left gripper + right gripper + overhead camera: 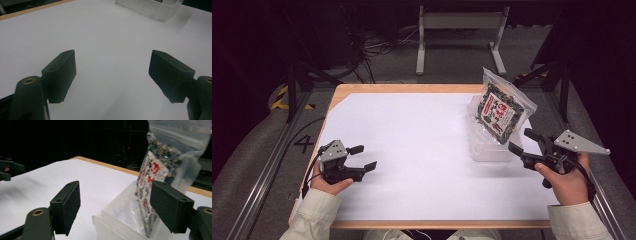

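At the table's right side the snack bag (502,107) stands upright in the clear bin (484,145) — right gripper (528,141) wide open, empty, just beside it. Likely an approach; next, close on the bag. Left gripper (364,157) open, empty, well apart.

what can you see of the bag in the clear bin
The bag is a clear zip-top pouch holding dark, flaky contents, with a white label printed in red. It stands tilted, its lower end inside the clear plastic bin at the table's far right, its sealed top poking well above the rim. In the right gripper view it sits in the compartment beyond a divider wall. The right tongs are open beside the bin and touch neither; nothing else touches the bag.
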{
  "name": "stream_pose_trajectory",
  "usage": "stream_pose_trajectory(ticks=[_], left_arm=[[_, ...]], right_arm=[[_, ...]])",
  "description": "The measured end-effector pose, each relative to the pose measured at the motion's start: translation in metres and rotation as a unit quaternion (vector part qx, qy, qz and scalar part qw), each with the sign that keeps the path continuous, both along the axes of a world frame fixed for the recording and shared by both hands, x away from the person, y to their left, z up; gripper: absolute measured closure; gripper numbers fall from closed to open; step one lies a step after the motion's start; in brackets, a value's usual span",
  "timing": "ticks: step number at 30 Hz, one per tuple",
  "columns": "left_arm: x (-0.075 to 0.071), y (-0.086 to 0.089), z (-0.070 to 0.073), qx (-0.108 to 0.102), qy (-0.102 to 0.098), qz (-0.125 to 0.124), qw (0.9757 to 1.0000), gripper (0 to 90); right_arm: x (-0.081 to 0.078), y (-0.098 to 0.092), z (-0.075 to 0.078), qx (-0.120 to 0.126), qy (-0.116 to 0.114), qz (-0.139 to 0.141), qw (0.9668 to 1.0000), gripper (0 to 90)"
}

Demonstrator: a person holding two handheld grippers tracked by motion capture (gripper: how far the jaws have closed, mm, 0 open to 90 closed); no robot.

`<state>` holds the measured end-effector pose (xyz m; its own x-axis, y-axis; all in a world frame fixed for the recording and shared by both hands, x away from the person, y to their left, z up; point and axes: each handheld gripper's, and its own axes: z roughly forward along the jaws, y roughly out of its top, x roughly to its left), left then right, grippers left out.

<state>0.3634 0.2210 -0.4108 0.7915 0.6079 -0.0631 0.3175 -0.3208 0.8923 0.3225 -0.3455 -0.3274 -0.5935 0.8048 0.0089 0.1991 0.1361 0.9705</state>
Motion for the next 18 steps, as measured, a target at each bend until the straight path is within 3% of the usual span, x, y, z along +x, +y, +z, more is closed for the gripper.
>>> stream_pose_trajectory(ticks=[8,12,18], left_arm=[[-0.015,-0.002,-0.004,-0.010,0.005,-0.003,0.9999,22.5],[-0.022,-0.002,-0.005,-0.014,0.007,-0.003,0.9999,22.3],[-0.028,-0.002,-0.006,-0.022,-0.001,-0.002,0.9998,22.3]], right_arm=[[-0.008,0.018,-0.017,0.002,0.000,0.043,0.9991,24.5],[-0.009,0.028,-0.036,-0.002,0.009,0.067,0.9977,24.5],[-0.009,0.034,-0.058,0.000,0.024,0.080,0.9965,24.6]])
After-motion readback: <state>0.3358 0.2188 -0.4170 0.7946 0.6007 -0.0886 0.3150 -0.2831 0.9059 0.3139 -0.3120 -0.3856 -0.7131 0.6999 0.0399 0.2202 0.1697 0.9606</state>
